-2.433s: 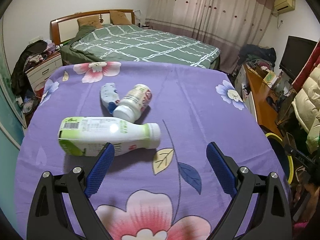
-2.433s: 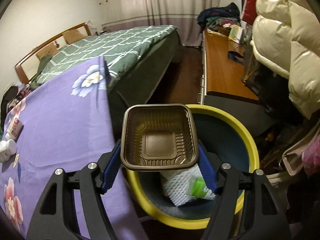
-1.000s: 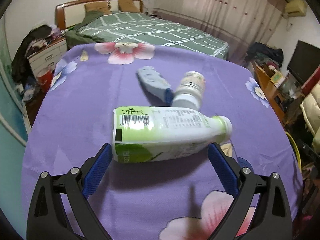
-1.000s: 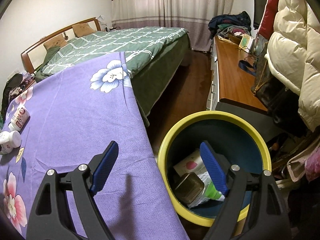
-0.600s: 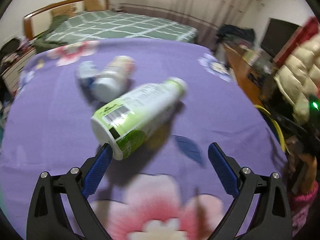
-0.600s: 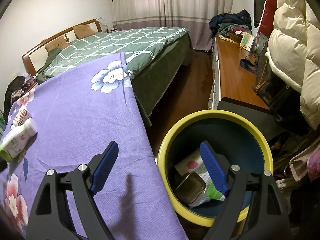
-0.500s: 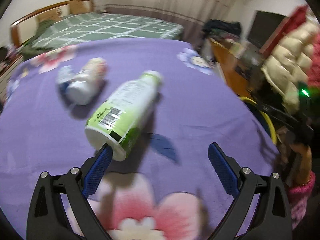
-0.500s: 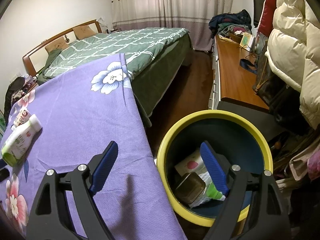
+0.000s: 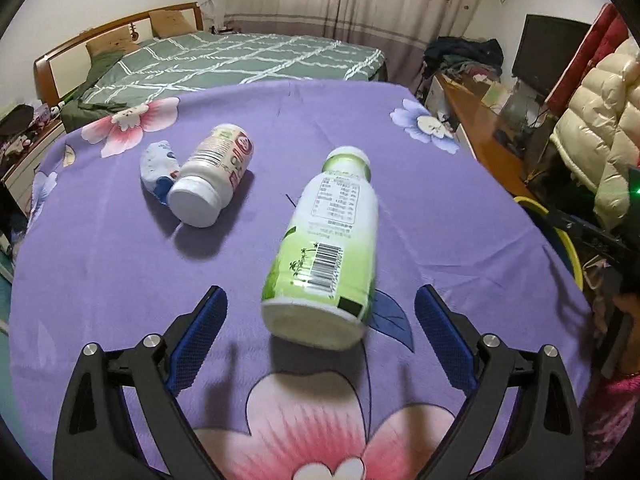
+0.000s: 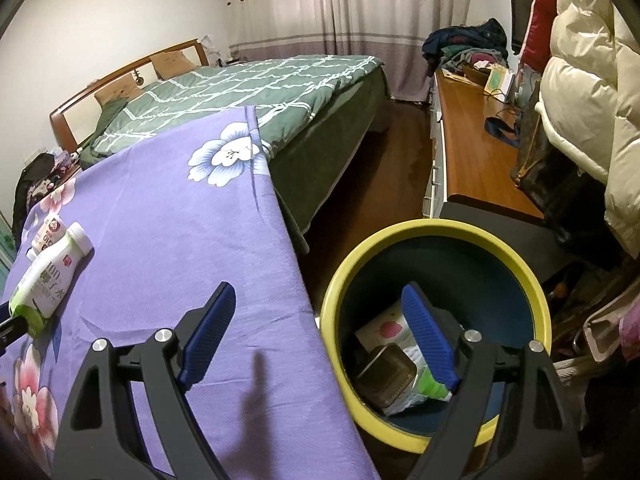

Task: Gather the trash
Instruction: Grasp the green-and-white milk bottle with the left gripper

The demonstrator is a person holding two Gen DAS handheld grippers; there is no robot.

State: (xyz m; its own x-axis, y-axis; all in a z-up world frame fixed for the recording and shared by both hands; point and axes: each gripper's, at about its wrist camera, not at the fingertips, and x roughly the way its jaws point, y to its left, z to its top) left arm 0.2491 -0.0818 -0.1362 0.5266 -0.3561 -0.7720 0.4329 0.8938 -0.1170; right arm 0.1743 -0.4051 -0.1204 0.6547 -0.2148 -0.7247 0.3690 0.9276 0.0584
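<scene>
Left gripper (image 9: 320,320) spread, empty; bottle (image 9: 326,256) has swung base-first between its fingers, ready to pinch; right gripper (image 10: 318,336) released, tray (image 10: 386,376) now in bin (image 10: 424,232).

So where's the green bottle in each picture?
Left wrist: the green bottle lies in the middle, base toward the camera, between the open fingers.
Right wrist: the same bottle lies at the far left edge.
Shared landmark: the white jar close beside it on the purple cloth.
</scene>
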